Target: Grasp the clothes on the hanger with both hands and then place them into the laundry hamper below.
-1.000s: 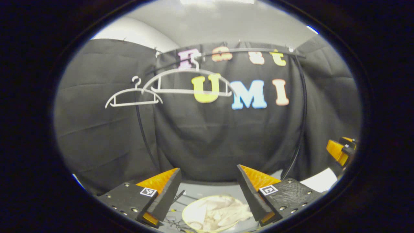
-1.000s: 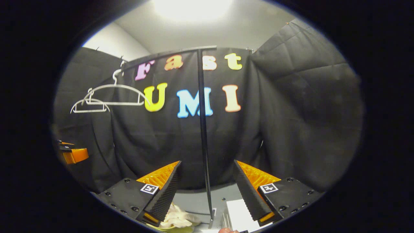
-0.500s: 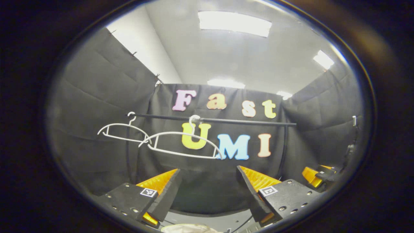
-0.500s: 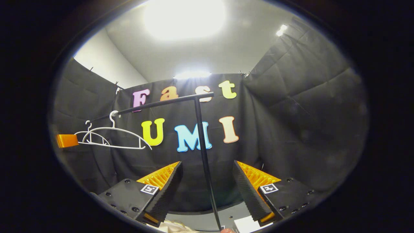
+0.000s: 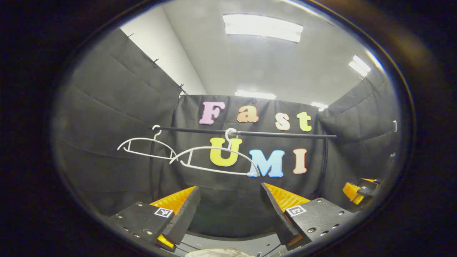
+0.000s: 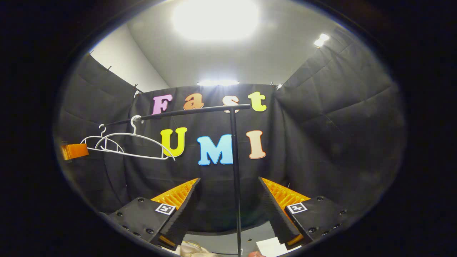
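A: Left claw (image 5: pixel 228 207) gapes wide and empty, open air ahead up to the rail (image 5: pixel 271 134); right claw (image 6: pixel 228 207) likewise, the rail's upright post (image 6: pixel 235 185) between its fingers, farther off.

B: Two bare hangers (image 5: pixel 214 160) on the rail. Clothes (image 5: pixel 214 252) lie low, cut off at the edge; the hamper's hard to make out.

We've got our left gripper (image 5: pixel 228 210) raised and level, jaws spread wide with nothing between them. Our right gripper (image 6: pixel 228 210) sits the same way, fingers apart and empty, and we can see it off at the left gripper view's right edge.
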### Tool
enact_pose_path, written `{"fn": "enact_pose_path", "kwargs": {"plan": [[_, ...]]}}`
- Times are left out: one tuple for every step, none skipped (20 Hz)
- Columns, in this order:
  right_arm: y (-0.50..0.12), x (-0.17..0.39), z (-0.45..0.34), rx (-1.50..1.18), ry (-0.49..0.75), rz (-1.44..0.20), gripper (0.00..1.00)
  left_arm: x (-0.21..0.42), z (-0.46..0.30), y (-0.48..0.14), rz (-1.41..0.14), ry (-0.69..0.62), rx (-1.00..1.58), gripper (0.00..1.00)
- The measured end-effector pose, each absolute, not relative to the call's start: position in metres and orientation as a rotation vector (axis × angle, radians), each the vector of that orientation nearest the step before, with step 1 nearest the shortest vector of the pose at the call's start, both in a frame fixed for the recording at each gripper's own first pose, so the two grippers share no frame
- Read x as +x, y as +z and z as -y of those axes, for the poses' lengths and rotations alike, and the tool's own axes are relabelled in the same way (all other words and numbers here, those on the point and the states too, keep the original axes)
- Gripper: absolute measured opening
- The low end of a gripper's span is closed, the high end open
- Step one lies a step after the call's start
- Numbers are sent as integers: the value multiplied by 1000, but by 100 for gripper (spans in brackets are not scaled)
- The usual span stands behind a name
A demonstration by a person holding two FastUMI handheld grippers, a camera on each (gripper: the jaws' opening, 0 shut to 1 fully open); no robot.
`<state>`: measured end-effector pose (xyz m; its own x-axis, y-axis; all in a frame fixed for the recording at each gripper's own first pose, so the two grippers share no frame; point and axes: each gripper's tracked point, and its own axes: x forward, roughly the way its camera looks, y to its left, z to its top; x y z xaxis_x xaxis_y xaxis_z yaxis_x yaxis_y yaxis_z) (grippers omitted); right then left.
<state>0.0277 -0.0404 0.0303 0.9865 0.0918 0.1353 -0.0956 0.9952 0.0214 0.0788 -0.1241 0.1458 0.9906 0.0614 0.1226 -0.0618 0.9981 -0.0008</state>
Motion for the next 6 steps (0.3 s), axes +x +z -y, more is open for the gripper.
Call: {"fn": "enact_pose_path", "kwargs": {"plan": [[25,25,39,25,96,123,97,79,122,137,105,61,4,100],[25,25,39,25,96,123,97,81,122,129,88,58,7,100],[25,25,39,25,96,123,97,81,121,124,73,62,11,100],[25,25,39,25,96,123,92,84,120,120,62,62,17,100],[25,25,39,25,96,123,92,85,121,118,55,59,24,100],[25,25,39,25,96,123,97,87,123,116,52,54,29,100]]}}
